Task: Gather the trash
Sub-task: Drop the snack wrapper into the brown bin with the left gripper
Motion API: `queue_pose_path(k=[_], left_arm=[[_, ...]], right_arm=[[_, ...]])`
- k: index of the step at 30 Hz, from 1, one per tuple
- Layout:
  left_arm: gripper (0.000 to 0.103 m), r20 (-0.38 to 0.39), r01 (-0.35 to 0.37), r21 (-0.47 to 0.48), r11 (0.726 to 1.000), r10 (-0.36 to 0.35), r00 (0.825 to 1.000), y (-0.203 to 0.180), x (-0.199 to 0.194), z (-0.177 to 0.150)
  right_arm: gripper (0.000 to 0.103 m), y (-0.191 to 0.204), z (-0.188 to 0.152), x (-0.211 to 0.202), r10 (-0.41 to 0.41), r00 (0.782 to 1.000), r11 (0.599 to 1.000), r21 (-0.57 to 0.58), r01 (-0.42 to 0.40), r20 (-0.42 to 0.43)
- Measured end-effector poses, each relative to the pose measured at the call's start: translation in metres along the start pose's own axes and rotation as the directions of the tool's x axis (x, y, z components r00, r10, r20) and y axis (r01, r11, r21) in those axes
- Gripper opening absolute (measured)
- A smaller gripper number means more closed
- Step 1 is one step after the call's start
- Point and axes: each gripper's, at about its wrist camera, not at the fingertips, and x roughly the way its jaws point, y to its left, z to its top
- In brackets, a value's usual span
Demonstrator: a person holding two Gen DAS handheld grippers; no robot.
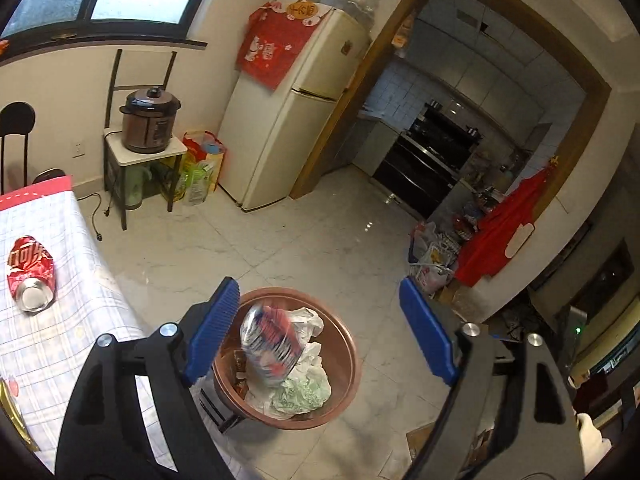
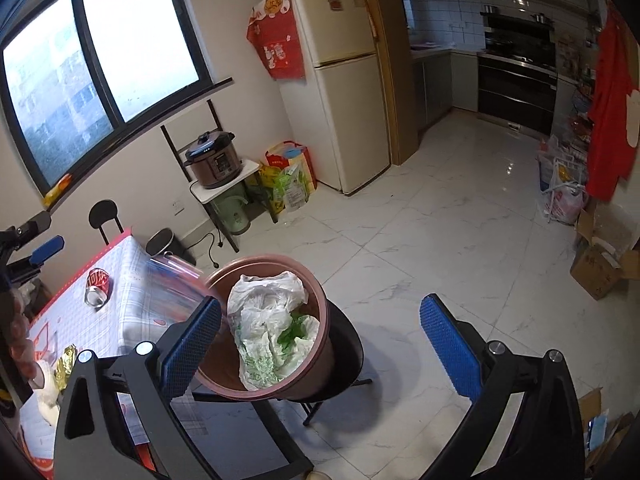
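My left gripper (image 1: 317, 282) hangs open above a brown bin (image 1: 349, 344). A crushed plastic bottle (image 1: 272, 344) with a red and blue label shows blurred between its blue pads and touches neither, just above the plastic bags in the bin. In the right wrist view the same bottle (image 2: 176, 280) is a blur at the rim of the bin (image 2: 280, 258). My right gripper (image 2: 320, 302) is open and holds nothing, in front of the bin. A crushed red can (image 1: 30, 276) (image 2: 97, 286) lies on the checked tablecloth (image 1: 60, 340).
The bin stands on a black folding chair (image 2: 348, 344) beside the table (image 2: 144, 300). A gold wrapper (image 2: 66, 364) and white tissue (image 2: 48, 404) lie near the table's front. A fridge (image 2: 344, 92), a cooker stand (image 2: 224, 184) and cardboard boxes (image 2: 600, 272) line the tiled floor.
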Motion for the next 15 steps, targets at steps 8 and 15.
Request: queue_pose_path(k=[8, 15], left_arm=[[0.093, 0.048, -0.165, -0.048, 0.985, 0.167, 0.985, 0.041, -0.056, -0.008], [0.095, 0.118, -0.403, -0.162, 0.901, 0.423, 0.898, 0.1, -0.16, -0.025]], right_arm=[[0.098, 0.016, 0.004, 0.015, 0.054, 0.999, 0.998, -0.019, -0.054, -0.007], [0.098, 0.076, 0.018, 0.034, 0.182, 0.983, 0.98, -0.081, -0.182, -0.008]])
